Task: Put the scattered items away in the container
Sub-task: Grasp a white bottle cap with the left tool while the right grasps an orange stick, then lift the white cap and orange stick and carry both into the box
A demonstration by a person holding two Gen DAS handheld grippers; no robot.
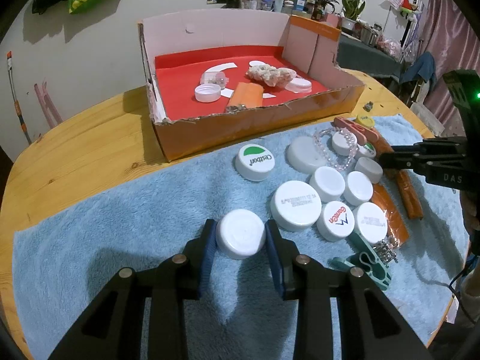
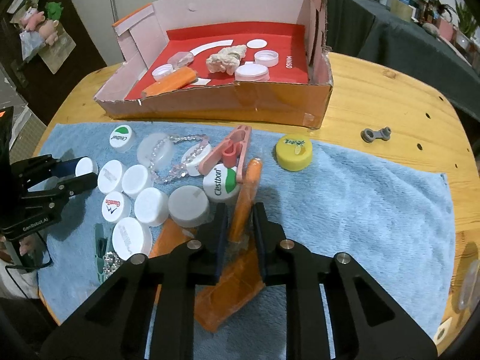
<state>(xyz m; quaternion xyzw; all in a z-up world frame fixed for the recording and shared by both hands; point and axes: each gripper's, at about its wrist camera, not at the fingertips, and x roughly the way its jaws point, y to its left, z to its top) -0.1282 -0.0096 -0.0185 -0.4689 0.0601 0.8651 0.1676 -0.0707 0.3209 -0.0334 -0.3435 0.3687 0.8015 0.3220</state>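
Note:
On the blue towel (image 1: 135, 225), my left gripper (image 1: 240, 235) is shut on a plain white bottle cap (image 1: 240, 238), with a blue pad on each side of it. The right wrist view shows this same gripper (image 2: 85, 171) at the far left. My right gripper (image 2: 238, 219) is shut on a long orange stick packet (image 2: 250, 180) that lies over a flat orange pouch (image 2: 228, 294). The left wrist view has the right gripper (image 1: 385, 159) at the right edge. The cardboard box (image 1: 255, 120) with red lining stands behind the towel and holds caps, an orange packet and a white lump.
Several white caps (image 1: 297, 207) cluster between the grippers. Around them lie a bead bracelet (image 2: 177, 165), a pink clip (image 2: 231, 150), a teal clip (image 1: 363, 265) and a yellow cap (image 2: 294, 152). A small grey part (image 2: 376, 134) lies on the wooden table (image 2: 390, 96).

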